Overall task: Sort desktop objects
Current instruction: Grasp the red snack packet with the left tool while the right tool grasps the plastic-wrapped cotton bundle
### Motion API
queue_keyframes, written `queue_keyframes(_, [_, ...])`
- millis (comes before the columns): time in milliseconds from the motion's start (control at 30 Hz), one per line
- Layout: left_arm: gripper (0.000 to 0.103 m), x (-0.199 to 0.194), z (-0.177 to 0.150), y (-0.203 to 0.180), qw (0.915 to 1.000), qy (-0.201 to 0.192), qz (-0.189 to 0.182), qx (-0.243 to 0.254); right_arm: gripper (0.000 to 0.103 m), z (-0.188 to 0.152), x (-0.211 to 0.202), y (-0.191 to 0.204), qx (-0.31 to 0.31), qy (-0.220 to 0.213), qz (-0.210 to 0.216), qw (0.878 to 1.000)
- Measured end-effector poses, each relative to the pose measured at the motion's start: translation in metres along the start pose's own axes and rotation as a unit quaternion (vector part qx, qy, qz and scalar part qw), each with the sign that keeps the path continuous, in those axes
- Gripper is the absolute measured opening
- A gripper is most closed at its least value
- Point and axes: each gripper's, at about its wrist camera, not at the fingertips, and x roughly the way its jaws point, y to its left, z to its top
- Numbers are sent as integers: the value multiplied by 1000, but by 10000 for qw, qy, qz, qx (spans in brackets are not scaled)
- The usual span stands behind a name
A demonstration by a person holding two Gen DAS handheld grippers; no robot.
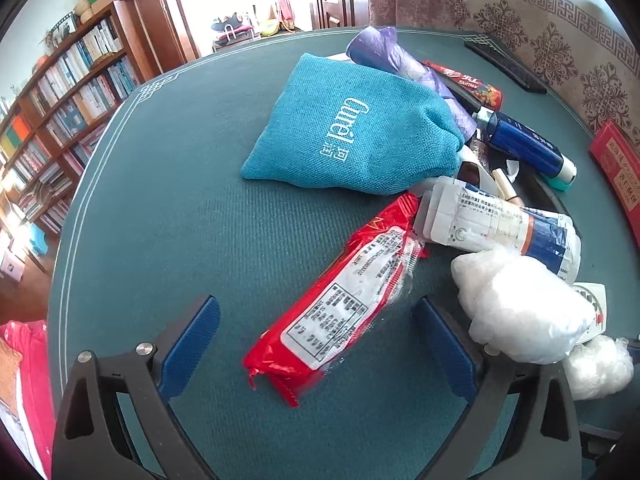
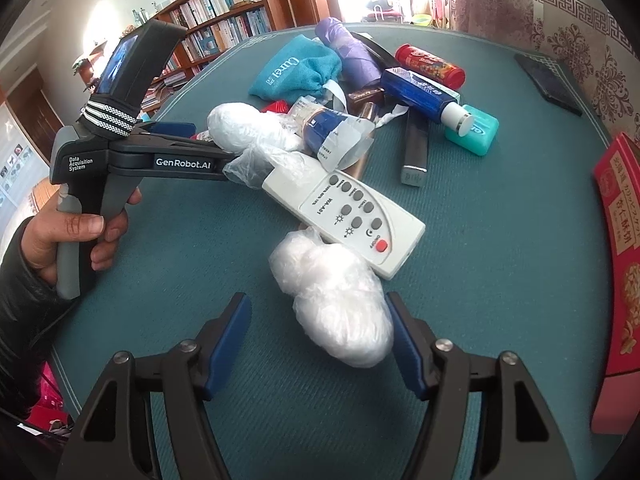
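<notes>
Tongs both open: left gripper (image 1: 316,308) astride long red snack packet (image 1: 344,296), right gripper (image 2: 318,300) astride crumpled white plastic bundle (image 2: 340,312), ready for grabbing.

Home room, bookshelf (image 1: 68,92), patterned curtain (image 1: 532,28)

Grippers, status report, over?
Left gripper open astride red packet. Right gripper open, white plastic bundle between. Remote touching it.
</notes>
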Motion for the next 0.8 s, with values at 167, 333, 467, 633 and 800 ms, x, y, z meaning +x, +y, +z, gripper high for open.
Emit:
queue_keyframes(167, [88,-5,-3,-8,9999,-66,-129,1,64,4,5,-1,38,5,-24,10000])
queue_keyframes(333, [74,-3,0,-6,9997,-135,-227,15,53,4,3,0,14,-22,-108,9999])
queue_keyframes(467, [50,-9,-1,-9,9992,-190,-338,19,41,4,3,1,16,-36,-107,9999])
queue_keyframes(633, [44,-17,-6,-12,9991,-227,-364,-73,37,3,0,0,50,-104,-66,9999])
queue_keyframes(800, [32,-25,-11,0,9979,-303,-453,-338,37,3,-6,0,92,-249,15,9996])
